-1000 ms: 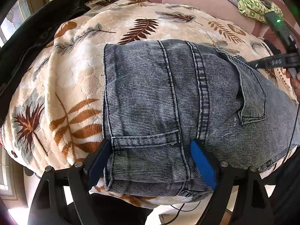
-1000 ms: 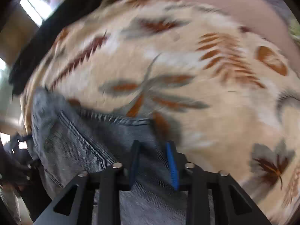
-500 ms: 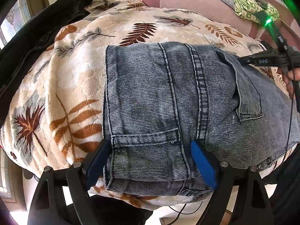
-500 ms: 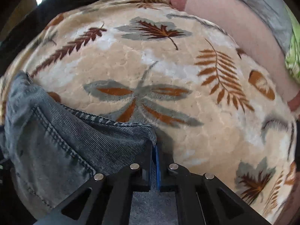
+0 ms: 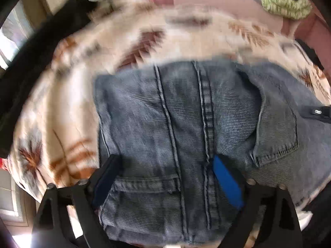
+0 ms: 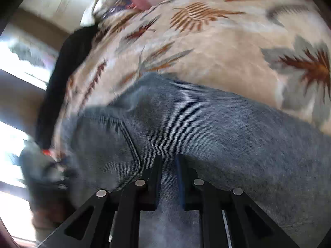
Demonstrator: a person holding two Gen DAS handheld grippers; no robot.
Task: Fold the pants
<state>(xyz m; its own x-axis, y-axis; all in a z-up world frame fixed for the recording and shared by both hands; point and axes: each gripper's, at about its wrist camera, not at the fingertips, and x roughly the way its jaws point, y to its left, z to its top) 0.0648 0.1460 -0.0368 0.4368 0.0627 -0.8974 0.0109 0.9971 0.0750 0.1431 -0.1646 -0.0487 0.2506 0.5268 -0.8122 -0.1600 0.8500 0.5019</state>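
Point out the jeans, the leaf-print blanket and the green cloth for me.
jeans [image 5: 186, 124]: left wrist view, on the centre seam area.
leaf-print blanket [image 6: 217, 47]: right wrist view, on a bare cream patch.
green cloth [image 5: 283, 2]: left wrist view, on its crumpled middle.

1. Left gripper [image 5: 167, 177] is all black plastic framing with triangular cut-outs, and small round silver screws sit at the finger joints.
2. Its pads [image 5: 227, 184] are bright blue – flat, long rectangles.
3. Right gripper [image 6: 168, 177] has the same build – black struts, four silver screw heads, and one blue-edged pad.
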